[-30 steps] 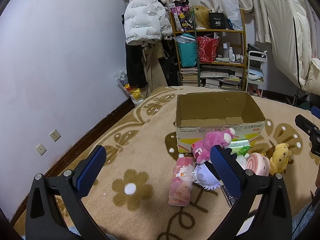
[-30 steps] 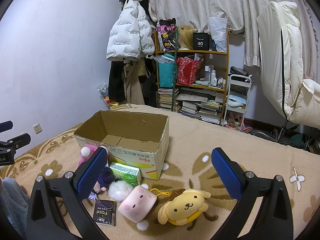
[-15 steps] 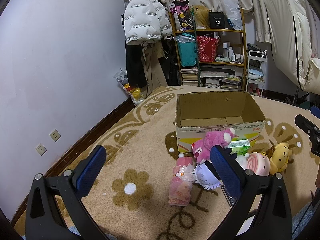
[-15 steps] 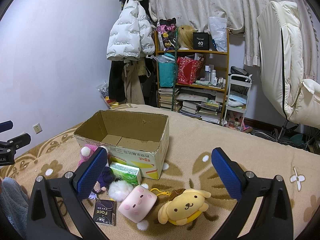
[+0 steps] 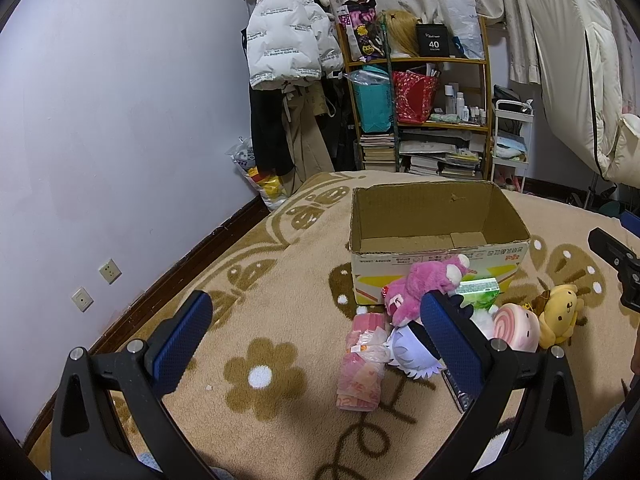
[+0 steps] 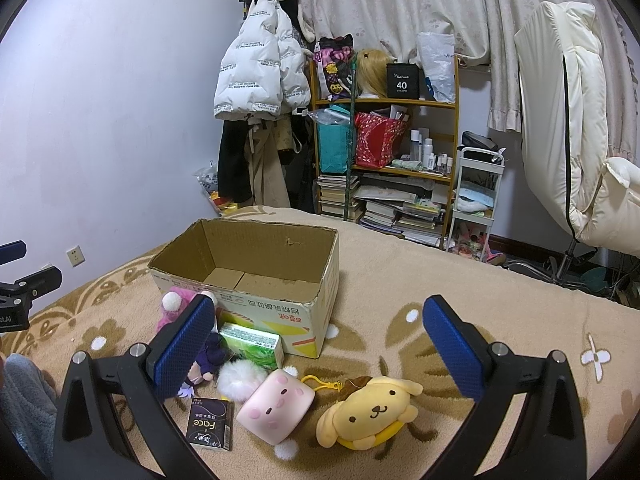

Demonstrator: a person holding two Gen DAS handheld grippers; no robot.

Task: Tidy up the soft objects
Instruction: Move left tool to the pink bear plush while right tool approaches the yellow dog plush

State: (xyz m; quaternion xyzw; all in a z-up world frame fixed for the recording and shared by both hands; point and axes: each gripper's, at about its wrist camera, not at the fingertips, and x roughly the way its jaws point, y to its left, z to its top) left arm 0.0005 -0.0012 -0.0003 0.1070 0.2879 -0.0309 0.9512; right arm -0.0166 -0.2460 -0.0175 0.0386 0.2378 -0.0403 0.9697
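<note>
An open, empty cardboard box [image 5: 436, 216] [image 6: 256, 276] stands on the patterned blanket. In front of it lie a pink plush bear [image 5: 420, 284], a white-haired plush doll [image 5: 408, 350], a pink wrapped pack [image 5: 360, 364], a green tissue pack [image 6: 250, 344], a pink pig plush [image 6: 276, 406], a white pom-pom [image 6: 236, 376] and a yellow dog plush [image 6: 370, 412]. My left gripper [image 5: 316, 336] is open and empty, near the pink pack. My right gripper [image 6: 316, 344] is open and empty, above the pig and dog plush.
A dark "Face" packet [image 6: 210, 424] lies by the pig plush. A cluttered shelf [image 6: 384, 152], hanging coats [image 6: 260, 80] and a white cart [image 6: 476, 188] stand beyond the bed. A cream chair [image 6: 576, 140] is at the right. A wall [image 5: 100, 140] runs along the left.
</note>
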